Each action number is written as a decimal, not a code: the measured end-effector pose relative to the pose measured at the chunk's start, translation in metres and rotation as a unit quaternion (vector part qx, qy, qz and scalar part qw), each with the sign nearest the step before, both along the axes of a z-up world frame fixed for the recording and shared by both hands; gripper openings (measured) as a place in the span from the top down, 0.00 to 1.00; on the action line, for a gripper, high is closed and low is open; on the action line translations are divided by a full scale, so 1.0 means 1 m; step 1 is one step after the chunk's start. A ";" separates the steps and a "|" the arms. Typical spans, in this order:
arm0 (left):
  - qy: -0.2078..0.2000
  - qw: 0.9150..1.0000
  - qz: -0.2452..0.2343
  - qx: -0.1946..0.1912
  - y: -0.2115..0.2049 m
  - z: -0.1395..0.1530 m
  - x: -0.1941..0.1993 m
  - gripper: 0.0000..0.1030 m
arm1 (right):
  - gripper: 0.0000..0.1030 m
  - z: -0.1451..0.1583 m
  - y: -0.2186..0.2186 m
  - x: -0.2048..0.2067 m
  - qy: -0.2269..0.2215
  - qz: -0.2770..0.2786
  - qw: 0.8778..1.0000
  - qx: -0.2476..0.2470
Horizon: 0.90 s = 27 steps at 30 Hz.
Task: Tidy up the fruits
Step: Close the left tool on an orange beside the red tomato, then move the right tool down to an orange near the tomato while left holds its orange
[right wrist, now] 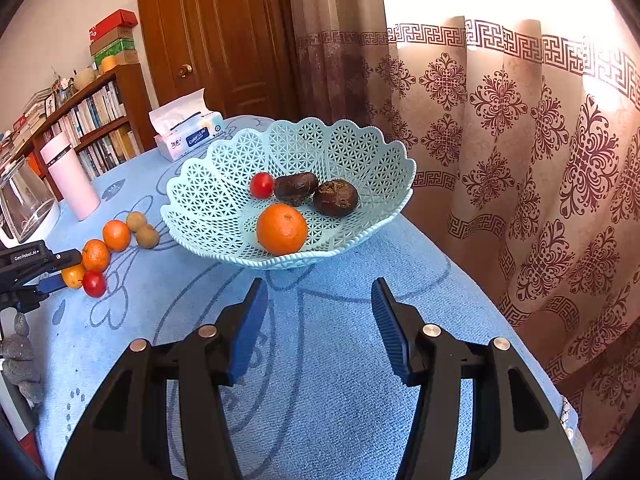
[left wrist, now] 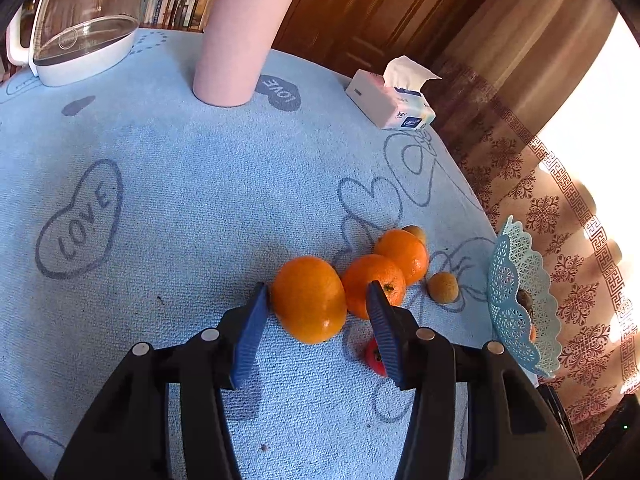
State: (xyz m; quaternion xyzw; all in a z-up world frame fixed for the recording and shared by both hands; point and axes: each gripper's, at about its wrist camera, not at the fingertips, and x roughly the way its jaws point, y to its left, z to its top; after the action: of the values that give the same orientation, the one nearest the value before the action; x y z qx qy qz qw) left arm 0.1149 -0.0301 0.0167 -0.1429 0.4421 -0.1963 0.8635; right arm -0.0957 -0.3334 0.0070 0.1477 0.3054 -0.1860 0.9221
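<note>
Three oranges lie on the blue tablecloth; the nearest orange (left wrist: 308,300) sits between the jaws of my left gripper (left wrist: 317,286). Its left pad touches the peel, while a gap shows at the right pad, so it is open. A second orange (left wrist: 370,280) and a third (left wrist: 402,254) lie just behind. Two small tan fruits (left wrist: 443,287) and a red tomato (left wrist: 374,356) are close by. The pale blue lattice basket (right wrist: 192,184) holds an orange (right wrist: 281,229), a cherry tomato (right wrist: 261,185) and two dark brown fruits (right wrist: 335,197). My right gripper (right wrist: 318,282) hangs open and empty just in front of the basket.
A pink tumbler (left wrist: 236,40), a glass kettle (left wrist: 84,20) and a tissue box (left wrist: 390,100) stand at the table's far side. The table edge and a patterned curtain (right wrist: 520,160) run close behind the basket. A bookshelf (right wrist: 92,120) stands beyond the table.
</note>
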 end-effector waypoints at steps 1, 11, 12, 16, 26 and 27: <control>0.002 1.000 0.001 0.000 0.001 -0.001 0.000 0.53 | 0.46 0.000 0.000 0.000 0.000 0.000 1.000 0.000; -0.025 0.999 0.018 -0.024 0.017 0.019 -0.005 0.63 | 0.46 0.011 0.020 0.004 -0.005 0.039 0.999 -0.009; -0.030 0.999 0.022 -0.026 0.019 0.022 -0.005 0.63 | 0.46 0.013 0.025 0.007 -0.005 0.052 0.999 -0.009; -0.044 0.998 0.045 -0.026 0.029 0.028 -0.006 0.63 | 0.46 0.023 0.052 0.021 -0.008 0.109 0.994 -0.005; -0.045 0.995 0.085 -0.027 0.048 0.029 -0.003 0.63 | 0.46 0.027 0.099 0.075 0.017 0.203 0.978 0.046; -0.045 0.995 0.086 -0.028 0.049 0.029 -0.003 0.63 | 0.46 0.026 0.102 0.081 0.020 0.206 0.977 0.050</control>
State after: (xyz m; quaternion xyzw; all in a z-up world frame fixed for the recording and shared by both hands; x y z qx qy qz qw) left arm 0.1116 0.0193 0.0459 -0.1959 0.3831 -0.1395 0.8918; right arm -0.0149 -0.2317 0.0331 0.1240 0.3562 0.0202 0.9259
